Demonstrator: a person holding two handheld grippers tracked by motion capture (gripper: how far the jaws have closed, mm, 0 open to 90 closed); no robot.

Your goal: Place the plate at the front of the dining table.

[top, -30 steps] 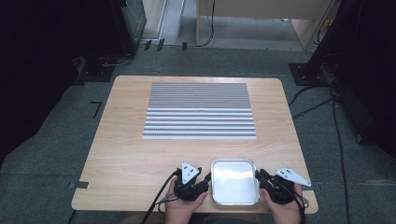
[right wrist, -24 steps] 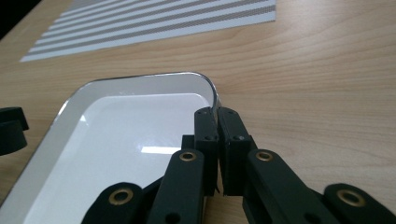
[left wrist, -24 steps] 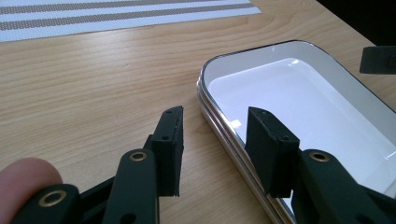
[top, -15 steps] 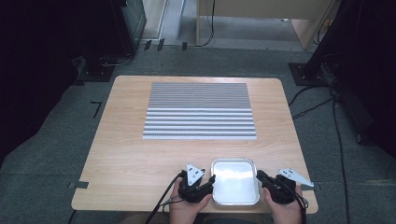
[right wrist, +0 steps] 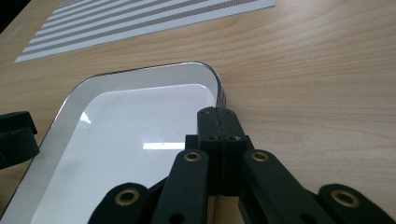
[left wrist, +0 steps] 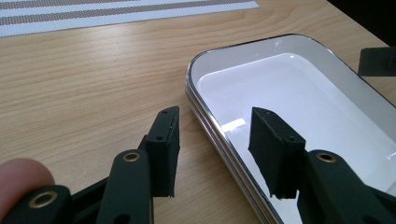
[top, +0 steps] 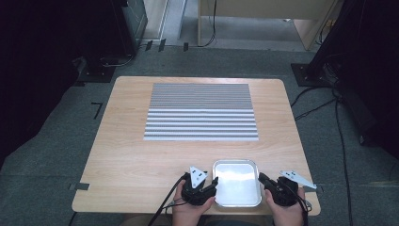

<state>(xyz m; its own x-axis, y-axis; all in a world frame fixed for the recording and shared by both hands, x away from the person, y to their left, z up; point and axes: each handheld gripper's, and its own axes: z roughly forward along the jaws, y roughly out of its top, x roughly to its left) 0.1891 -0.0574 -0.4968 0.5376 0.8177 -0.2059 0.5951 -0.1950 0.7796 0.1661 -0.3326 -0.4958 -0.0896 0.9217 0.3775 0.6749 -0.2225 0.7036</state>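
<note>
A shallow rectangular metal tray [top: 236, 182] with rounded corners and a bright, bare white inside sits on the light wooden table [top: 141, 155], close to the table edge nearest the person and right of centre along that edge. Beyond the tray, toward the table's middle, lies a flat grey-and-white striped mat [top: 201, 112], well apart from the tray. The left gripper [top: 212, 184], black and held in the person's left hand [top: 188, 214], sits just beside the tray's left long side. In the left gripper view its jaws stand apart and straddle the tray's rim [left wrist: 205, 119]: one black finger [left wrist: 166, 149] is over the wood outside the wall, the other over the tray's inside, and neither pad presses on the metal. The right gripper [top: 261, 178], in the person's right hand [top: 287, 214], sits just beside the tray's right long side. In the right gripper view its two fingers [right wrist: 219, 135] are pressed together at the tray's rim [right wrist: 218, 88]; the jaws have just been closing; the rim runs in under the closed tips, but whether the thin wall is pinched between the pads cannot be told from the pictures. The far tip of the left gripper [right wrist: 16, 135] shows across the tray at its opposite side. The tray lies flat on the wood.
</note>
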